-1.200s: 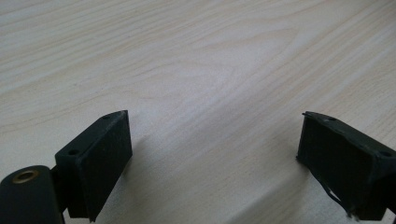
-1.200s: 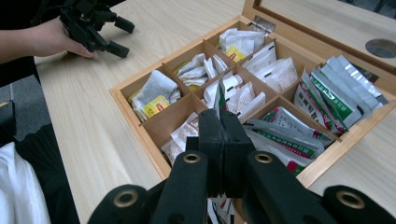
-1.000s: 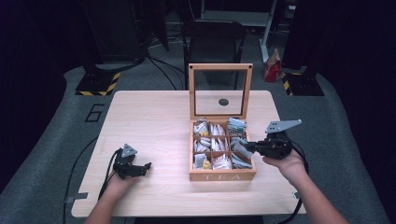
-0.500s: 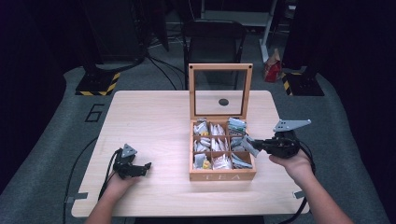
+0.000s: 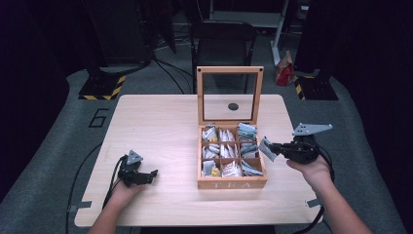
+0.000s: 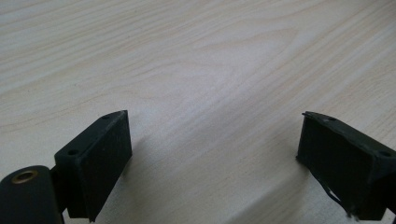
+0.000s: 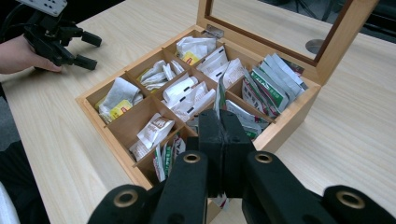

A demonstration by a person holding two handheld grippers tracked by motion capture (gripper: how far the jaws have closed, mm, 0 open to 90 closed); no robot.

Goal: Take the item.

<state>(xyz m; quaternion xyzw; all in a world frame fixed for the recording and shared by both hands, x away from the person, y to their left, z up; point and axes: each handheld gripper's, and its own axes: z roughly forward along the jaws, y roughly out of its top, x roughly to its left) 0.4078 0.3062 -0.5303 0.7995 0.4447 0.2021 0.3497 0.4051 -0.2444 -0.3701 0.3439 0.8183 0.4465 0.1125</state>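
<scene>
your right gripper clenched on tea bag, just past right edge of open tea box. your left gripper released, resting on table.

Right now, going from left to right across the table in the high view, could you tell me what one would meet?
Left gripper → open wooden tea box → tea packet pinched in the right gripper.

Tea box on table — 9 compartments.
</scene>
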